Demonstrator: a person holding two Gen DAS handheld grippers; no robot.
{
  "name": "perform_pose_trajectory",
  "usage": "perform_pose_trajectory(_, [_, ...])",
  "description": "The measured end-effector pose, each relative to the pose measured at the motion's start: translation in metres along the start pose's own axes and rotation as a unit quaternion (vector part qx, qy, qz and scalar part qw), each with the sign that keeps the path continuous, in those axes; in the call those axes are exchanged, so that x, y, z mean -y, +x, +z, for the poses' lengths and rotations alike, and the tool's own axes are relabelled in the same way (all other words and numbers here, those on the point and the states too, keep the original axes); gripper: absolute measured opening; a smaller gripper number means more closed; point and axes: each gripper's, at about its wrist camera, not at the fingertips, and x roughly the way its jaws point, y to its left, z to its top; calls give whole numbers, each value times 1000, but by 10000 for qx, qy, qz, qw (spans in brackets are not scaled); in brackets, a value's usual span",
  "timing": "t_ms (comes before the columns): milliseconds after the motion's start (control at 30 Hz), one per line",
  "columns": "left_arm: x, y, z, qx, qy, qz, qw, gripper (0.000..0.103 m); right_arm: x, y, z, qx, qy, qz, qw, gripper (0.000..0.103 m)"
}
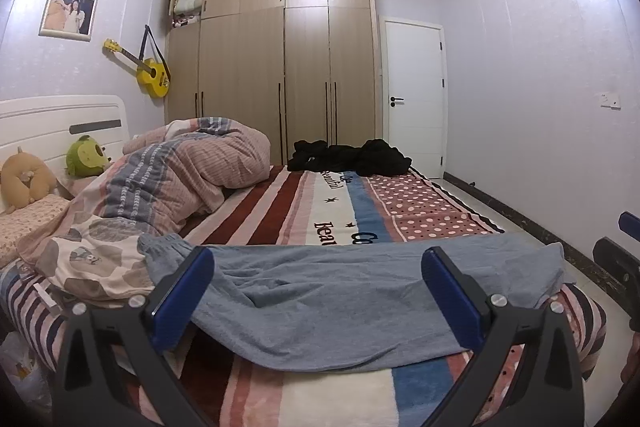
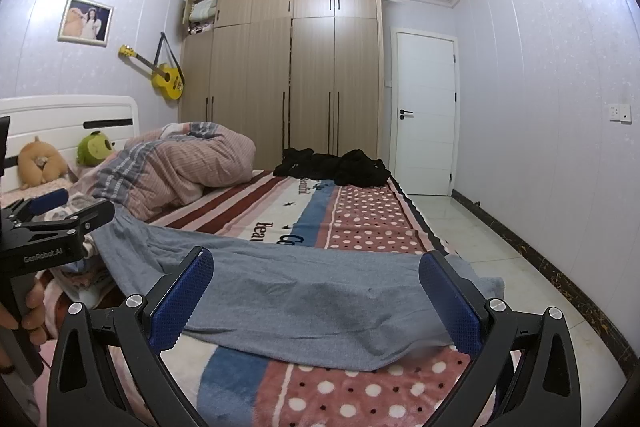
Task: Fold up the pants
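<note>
Grey-blue pants (image 1: pixel 340 299) lie spread sideways across the near end of the striped bed blanket (image 1: pixel 304 203), waistband at the left, leg ends at the right edge. They also show in the right wrist view (image 2: pixel 304 299). My left gripper (image 1: pixel 318 267) is open, its blue pads just above the pants, holding nothing. My right gripper (image 2: pixel 316 271) is open over the leg end, also empty. The left gripper shows at the left of the right wrist view (image 2: pixel 60 211), and part of the right gripper shows at the right edge of the left wrist view (image 1: pixel 624 259).
A bunched pink quilt (image 1: pixel 176 171) fills the left of the bed, with plush toys (image 1: pixel 86 155) by the headboard. A pile of black clothes (image 1: pixel 348 155) lies at the far end. Wardrobe (image 1: pixel 280 67), door (image 1: pixel 414 95) and tiled floor (image 2: pixel 500 251) lie beyond.
</note>
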Motion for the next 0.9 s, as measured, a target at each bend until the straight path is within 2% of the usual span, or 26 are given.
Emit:
perform_pose_trajectory(167, [0, 6, 0, -52, -20, 74, 10000, 102, -9, 0, 2, -33, 62, 19, 10000, 103])
perform_pose_trajectory(300, [-1, 19, -3, -166, -32, 121, 9998, 102, -2, 6, -1, -118, 139, -134, 9997, 103])
perform_pose_trajectory(367, [-6, 27, -5, -245, -79, 107, 9996, 102, -1, 7, -5, -102, 190, -305, 9993, 103])
perform_pose_trajectory(433, [-16, 41, -13, -470, -262, 32, 9985, 102, 5, 13, -9, -255, 321, -256, 9988, 103])
perform_pose_trajectory(533, [-36, 68, -33, -915, -430, 123, 9948, 102, 33, 38, -25, 247, 1047, -165, 9941, 103])
perform_pose_trajectory(600, [-54, 91, -52, -1335, -579, 364, 9887, 102, 47, 53, -28, 896, 1516, -190, 9842, 103])
perform_pose_trajectory(633, [-63, 102, -62, -1527, -687, 476, 9847, 102, 53, 56, -31, 995, 1334, -233, 9858, 103])
perform_pose_trajectory(667, [-70, 110, -70, -1652, -776, 540, 9817, 102, 58, 62, -35, 918, 1390, -259, 9857, 103])
perform_pose_trajectory(700, [-79, 118, -79, -1804, -913, 606, 9775, 102, 68, 64, -34, 1192, 1218, -261, 9850, 103])
perform_pose_trajectory(800, [-99, 141, -101, -2012, -1387, 673, 9674, 102, 86, 81, -49, 707, 1094, -368, 9908, 103])
perform_pose_trajectory(833, [-102, 147, -104, -2025, -1449, 690, 9660, 102, 91, 84, -52, 626, 1094, -392, 9913, 103])
perform_pose_trajectory(900, [-106, 159, -112, -2006, -1517, 717, 9652, 96, 101, 93, -61, 196, 1206, -430, 9916, 103])
